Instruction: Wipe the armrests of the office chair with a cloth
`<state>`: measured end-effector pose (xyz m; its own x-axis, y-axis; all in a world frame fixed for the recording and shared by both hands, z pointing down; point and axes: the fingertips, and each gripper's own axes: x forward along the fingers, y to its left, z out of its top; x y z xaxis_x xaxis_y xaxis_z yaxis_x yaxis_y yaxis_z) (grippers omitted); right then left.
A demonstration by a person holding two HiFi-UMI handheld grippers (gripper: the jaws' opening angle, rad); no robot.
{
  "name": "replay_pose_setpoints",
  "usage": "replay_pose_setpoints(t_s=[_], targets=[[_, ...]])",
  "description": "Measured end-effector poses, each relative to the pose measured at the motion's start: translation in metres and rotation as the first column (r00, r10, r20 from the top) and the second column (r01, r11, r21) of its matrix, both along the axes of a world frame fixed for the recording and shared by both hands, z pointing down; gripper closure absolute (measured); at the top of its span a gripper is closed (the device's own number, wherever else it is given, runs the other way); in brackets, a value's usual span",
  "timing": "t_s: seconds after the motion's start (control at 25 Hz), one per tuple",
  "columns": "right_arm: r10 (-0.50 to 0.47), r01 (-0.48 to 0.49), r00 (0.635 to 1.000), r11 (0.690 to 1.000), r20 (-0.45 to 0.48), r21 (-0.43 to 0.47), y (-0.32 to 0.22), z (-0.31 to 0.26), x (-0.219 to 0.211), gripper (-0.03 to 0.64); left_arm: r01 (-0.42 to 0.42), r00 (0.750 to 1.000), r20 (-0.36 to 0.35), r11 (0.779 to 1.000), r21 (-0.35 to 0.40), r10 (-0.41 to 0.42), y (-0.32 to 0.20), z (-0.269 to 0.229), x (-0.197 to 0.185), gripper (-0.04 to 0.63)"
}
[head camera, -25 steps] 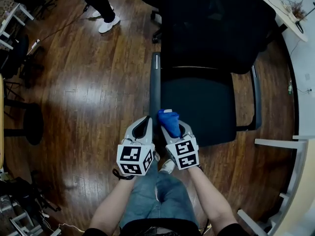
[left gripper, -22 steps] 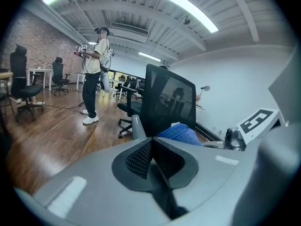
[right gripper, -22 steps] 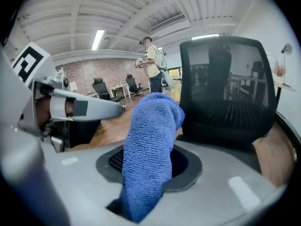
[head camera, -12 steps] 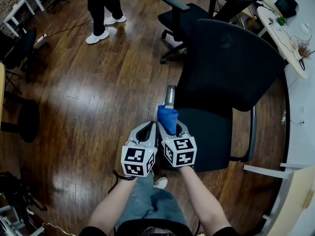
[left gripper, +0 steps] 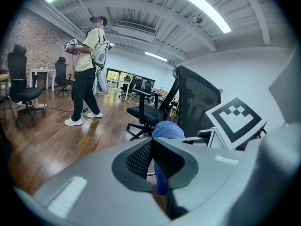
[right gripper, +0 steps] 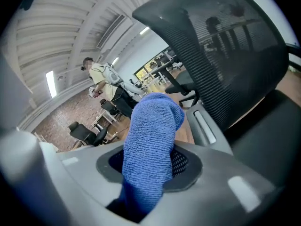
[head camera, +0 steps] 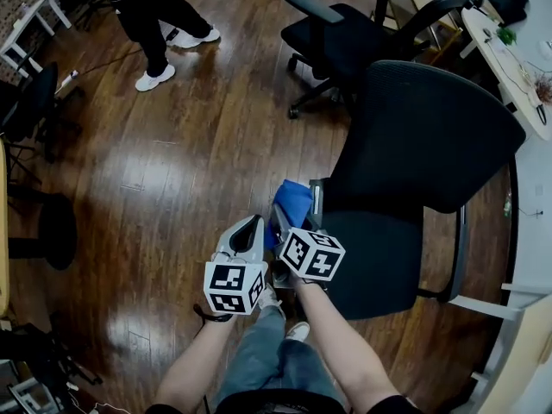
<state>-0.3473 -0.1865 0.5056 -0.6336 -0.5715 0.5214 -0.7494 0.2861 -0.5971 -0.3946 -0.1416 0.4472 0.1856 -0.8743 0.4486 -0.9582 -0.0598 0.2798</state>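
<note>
I am gripping a blue terry cloth (head camera: 294, 200) in my right gripper (head camera: 284, 219). Its jaws are clamping the lower part of the fabric, and the rest is standing up out of them in a thick rounded roll (right gripper: 151, 140). My left gripper (head camera: 254, 224) is riding just beside the right one, on its left. Its jaws are pressing together with nothing between them (left gripper: 151, 143), and past them the cloth (left gripper: 168, 130) is showing.

I am holding the cloth at the near end of the long grey-padded armrest (head camera: 316, 203) on the left side of the black mesh-backed office chair (head camera: 431, 136). The cloth is lying right against that armrest's left edge in the head view. From the right gripper view the armrest (right gripper: 205, 126) is running away just to the cloth's right, and I cannot tell whether the two are touching. The chair's seat (head camera: 379, 253) is lying right of both grippers.

A second black office chair (head camera: 345, 33) is standing beyond on the dark wooden floor (head camera: 172, 162). A person (head camera: 151, 7) is standing well apart at the far left.
</note>
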Motion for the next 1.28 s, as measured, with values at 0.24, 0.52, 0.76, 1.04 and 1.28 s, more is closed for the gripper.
replay_pose_setpoints(t_s=[0.24,0.52,0.76,1.04,1.28], targets=[[0.086,-0.084,0.996,0.995,0.032,-0.056,-0.028,0.022,-0.011,0.477,-0.019,1.000,0.005,1.000,-0.017,0.019,-0.027,0.010,-0.017,0.591],[0.249,-0.236,0.962,0.965,0.110,-0.117,-0.049,0.042,-0.018,0.477,-0.052,0.999,0.014,0.998,-0.036,0.052,-0.043,0.024,-0.029,0.591],[0.307,-0.292,0.942,0.949,0.136,-0.120,-0.046,0.043,-0.013,0.480,-0.062,0.998,0.012,0.997,-0.048,0.063,-0.040,0.032,-0.029,0.591],[0.300,-0.285,0.943,0.951,0.141,-0.120,-0.020,0.041,-0.007,0.480,-0.061,0.998,0.017,0.996,-0.064,0.062,-0.013,0.035,-0.025,0.591],[0.294,-0.277,0.943,0.953,0.156,-0.124,0.021,0.042,-0.002,0.480,-0.065,0.997,0.027,0.996,-0.058,0.067,0.020,0.033,-0.017,0.591]])
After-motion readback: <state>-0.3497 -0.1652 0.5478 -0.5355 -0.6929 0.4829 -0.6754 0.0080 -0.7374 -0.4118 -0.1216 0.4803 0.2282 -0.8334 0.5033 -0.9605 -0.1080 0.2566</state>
